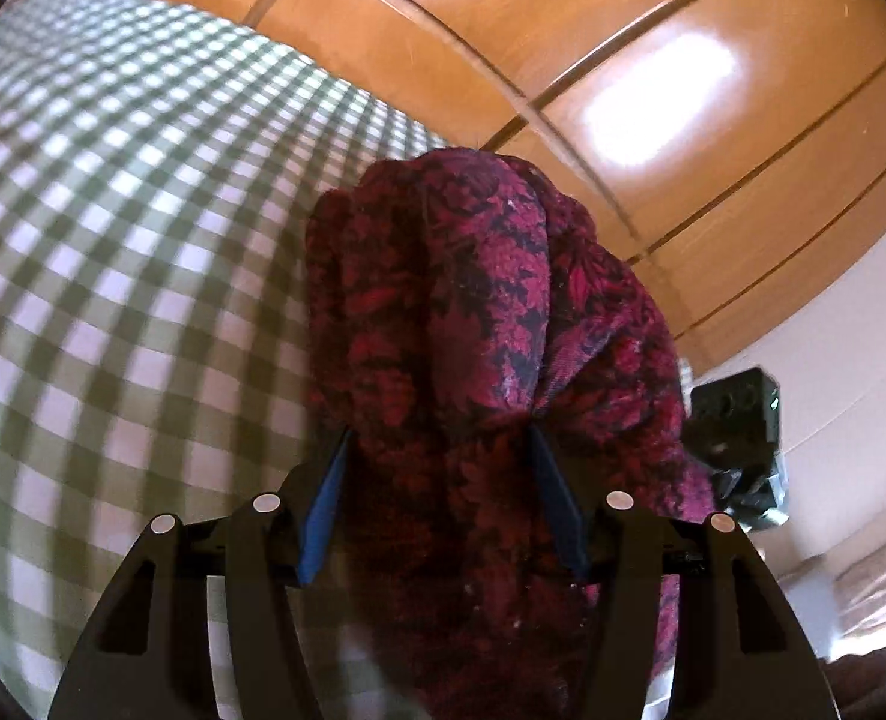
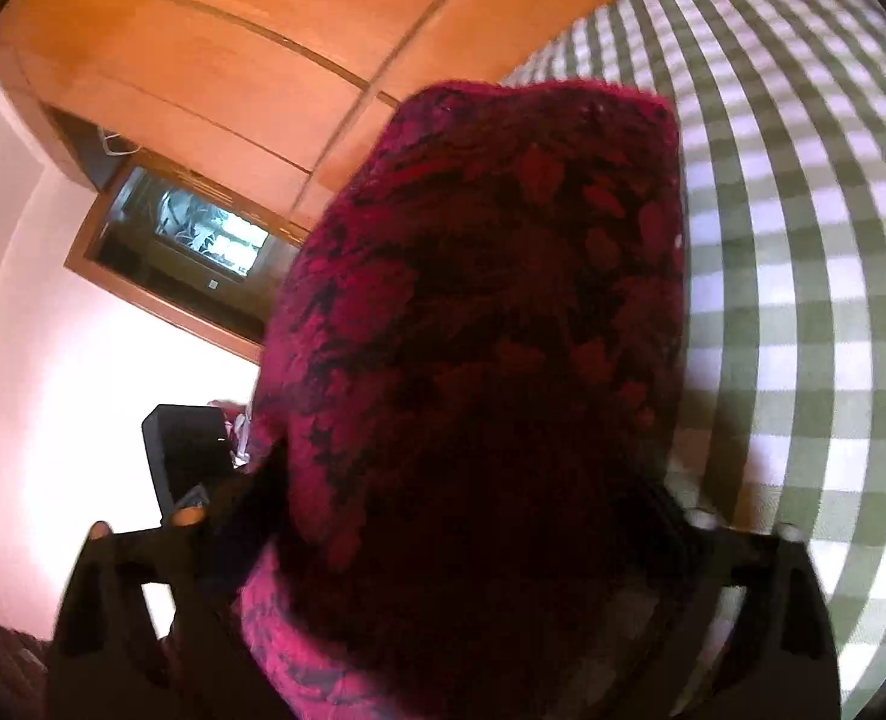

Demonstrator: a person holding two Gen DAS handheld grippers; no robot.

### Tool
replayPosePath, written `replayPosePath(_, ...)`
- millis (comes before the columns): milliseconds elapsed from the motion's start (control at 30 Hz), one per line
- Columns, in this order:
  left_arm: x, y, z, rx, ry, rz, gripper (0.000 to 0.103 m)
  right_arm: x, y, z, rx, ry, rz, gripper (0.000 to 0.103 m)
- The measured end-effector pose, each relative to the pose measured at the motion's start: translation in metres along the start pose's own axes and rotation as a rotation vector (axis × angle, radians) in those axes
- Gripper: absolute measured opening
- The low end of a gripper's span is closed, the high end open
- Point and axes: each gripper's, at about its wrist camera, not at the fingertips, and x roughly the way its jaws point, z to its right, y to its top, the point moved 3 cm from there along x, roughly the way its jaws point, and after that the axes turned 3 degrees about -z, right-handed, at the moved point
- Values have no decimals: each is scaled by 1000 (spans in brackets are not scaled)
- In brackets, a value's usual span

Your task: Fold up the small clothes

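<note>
One dark red patterned garment [image 1: 479,324], two hand-held grippers, left [image 1: 437,450] and right [image 2: 473,492], one checked bed cover [image 1: 113,210].

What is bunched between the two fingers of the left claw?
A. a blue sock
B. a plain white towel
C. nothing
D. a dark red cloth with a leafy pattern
D: in the left wrist view, the patterned dark red cloth fills the gap between the left claw fingers.
</note>
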Motion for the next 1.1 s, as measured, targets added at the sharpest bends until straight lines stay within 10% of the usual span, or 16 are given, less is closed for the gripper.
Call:
replayPosePath(200, 33, 6, 63, 124, -40, -52, 57, -68, -9, 0, -19, -11, 139, 71)
replayPosePath(467, 171, 30, 229, 419, -118, -221, 57, -235, -25, 54, 66, -126, 447, 71)
replayPosePath(667, 274, 2, 324, 651, -3, -324, 57, -312, -62, 126, 235, -265, 573, 71)
replayPosePath(900, 288, -36, 317, 592, 104, -307, 58, -327, -123, 154, 354, -395, 547, 94)
replayPosePath(1100, 277, -29, 309, 610, 177, -232, 58, -354, -103, 78, 206, -646, 639, 83)
